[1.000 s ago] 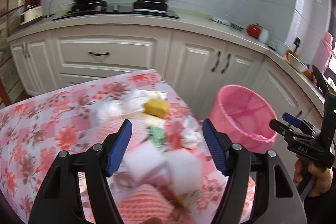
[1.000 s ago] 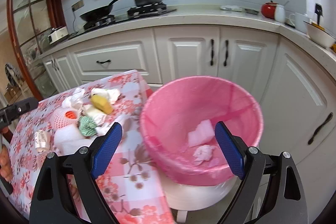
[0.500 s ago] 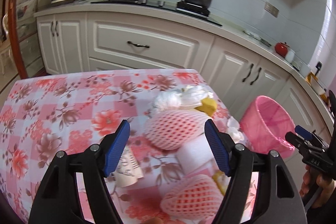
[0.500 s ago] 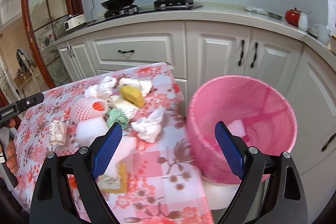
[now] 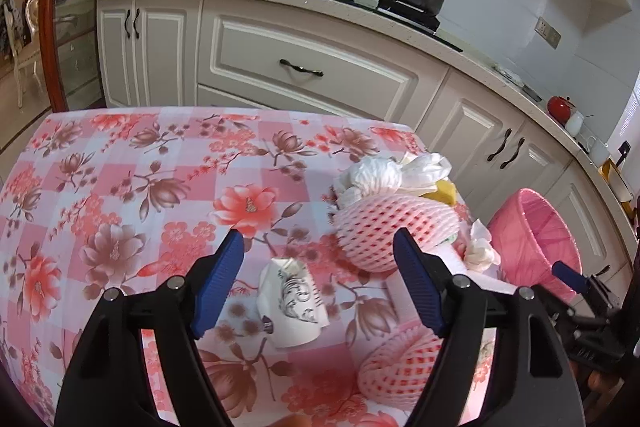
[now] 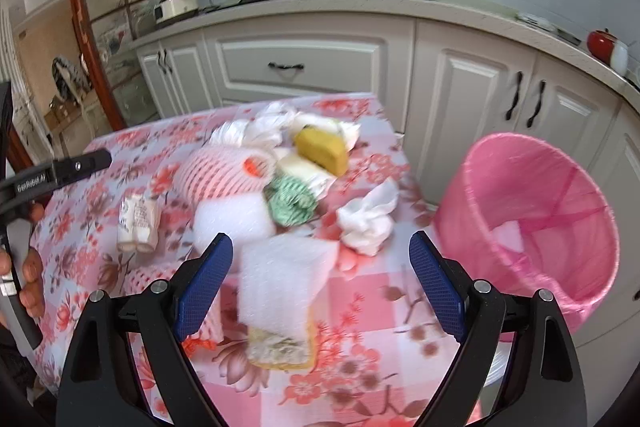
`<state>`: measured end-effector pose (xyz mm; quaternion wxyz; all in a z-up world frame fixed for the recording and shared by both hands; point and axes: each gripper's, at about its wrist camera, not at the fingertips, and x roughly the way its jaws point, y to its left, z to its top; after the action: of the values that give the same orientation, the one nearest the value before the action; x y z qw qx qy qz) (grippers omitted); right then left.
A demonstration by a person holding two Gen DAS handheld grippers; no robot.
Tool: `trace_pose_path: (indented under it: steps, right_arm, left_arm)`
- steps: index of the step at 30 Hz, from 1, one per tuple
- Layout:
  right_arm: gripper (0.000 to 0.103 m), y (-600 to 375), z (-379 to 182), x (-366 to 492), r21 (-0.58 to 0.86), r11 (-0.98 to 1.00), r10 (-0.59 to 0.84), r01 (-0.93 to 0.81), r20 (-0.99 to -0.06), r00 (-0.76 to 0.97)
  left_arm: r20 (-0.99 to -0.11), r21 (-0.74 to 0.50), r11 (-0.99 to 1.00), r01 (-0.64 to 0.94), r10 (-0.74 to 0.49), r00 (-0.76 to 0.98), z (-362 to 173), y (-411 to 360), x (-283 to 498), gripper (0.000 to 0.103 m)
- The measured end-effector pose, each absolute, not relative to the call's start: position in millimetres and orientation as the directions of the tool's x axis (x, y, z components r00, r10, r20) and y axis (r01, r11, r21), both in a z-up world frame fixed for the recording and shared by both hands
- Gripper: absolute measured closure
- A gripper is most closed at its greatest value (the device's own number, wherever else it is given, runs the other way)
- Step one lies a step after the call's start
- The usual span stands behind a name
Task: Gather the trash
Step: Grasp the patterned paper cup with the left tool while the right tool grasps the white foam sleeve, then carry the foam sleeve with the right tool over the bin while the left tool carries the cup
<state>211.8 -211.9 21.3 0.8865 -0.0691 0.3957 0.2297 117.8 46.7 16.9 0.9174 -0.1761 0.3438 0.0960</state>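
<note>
Trash lies on a table with a pink floral cloth (image 5: 120, 187). My left gripper (image 5: 318, 287) hovers over a crushed paper cup (image 5: 292, 301). Its jaws are opening, the cup shows between them and the pads do not touch it. Beside it lie two pink foam nets (image 5: 394, 231) (image 5: 396, 367). My right gripper (image 6: 320, 287) stands open above a white foam piece (image 6: 280, 279) that rests on a yellow sponge (image 6: 280, 347). A tissue wad (image 6: 366, 219), a green scrubber (image 6: 290, 201) and another yellow sponge (image 6: 322, 149) lie beyond. The pink-lined bin (image 6: 528, 227) stands right of the table.
White kitchen cabinets (image 5: 304, 67) run behind the table, with a pan and a pot on the stove above. The bin (image 5: 536, 243) holds a few scraps. A person's hand (image 6: 32, 267) grips the left tool at the left edge of the right wrist view.
Both grippers have swung left, away from the bin and over the table. The left one now frames the crushed cup with wider jaws. The right one now frames the white foam piece.
</note>
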Motion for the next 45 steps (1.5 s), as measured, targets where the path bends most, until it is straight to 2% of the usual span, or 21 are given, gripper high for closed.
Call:
trace_pose_path:
  steps: [7,21,26,29,30,31,32,34,45]
  right_arm:
    - [0.019,-191.4,1.5,207.6,0.044,0.879,0.337,-0.475,-0.761,0.554]
    - [0.019,-185.5,-24.1,216.1,0.016,0.898,0.280,-0.440,-0.793,0.541]
    - [0.027,-184.1,-28.5,218.1,0.018,0.899,0.275,-0.437,-0.801,0.531]
    - [0.040,-183.6,-31.5,219.1,0.030,0.897,0.282,-0.440,-0.807,0.519]
    - [0.046,-183.1,-32.6,219.5,0.037,0.895,0.288,-0.445,-0.809,0.512]
    - [0.046,-182.8,-33.0,219.5,0.039,0.893,0.291,-0.449,-0.810,0.509]
    - [0.046,-182.4,-32.8,218.8,0.038,0.892,0.292,-0.451,-0.809,0.510]
    - [0.047,-182.5,-32.2,217.9,0.045,0.888,0.302,-0.458,-0.807,0.507]
    - [0.047,-195.3,-15.3,216.1,0.056,0.894,0.316,-0.445,-0.783,0.536]
  left_arm:
    - [-0.689,-0.261,0.911,-0.319,0.056,0.723,1.8,54.9,115.7,0.025]
    - [-0.769,-0.224,0.904,-0.364,0.065,0.636,-30.8,54.1,128.7,0.024]
    - [-0.803,-0.211,0.902,-0.377,0.060,0.593,-46.3,50.8,134.7,0.024]
    - [-0.810,-0.207,0.902,-0.378,0.058,0.584,-50.7,49.6,135.7,0.026]
    - [-0.811,-0.210,0.902,-0.378,0.056,0.583,-51.6,49.5,135.9,0.029]
    - [-0.812,-0.214,0.901,-0.378,0.051,0.581,-53.0,49.6,135.8,0.033]
    - [-0.816,-0.214,0.900,-0.380,0.049,0.576,-54.5,49.7,135.9,0.045]
    - [-0.820,-0.215,0.899,-0.383,0.047,0.571,-57.0,50.3,135.8,0.055]
    - [-0.802,-0.204,0.897,-0.392,0.077,0.593,-43.7,50.8,131.0,0.055]
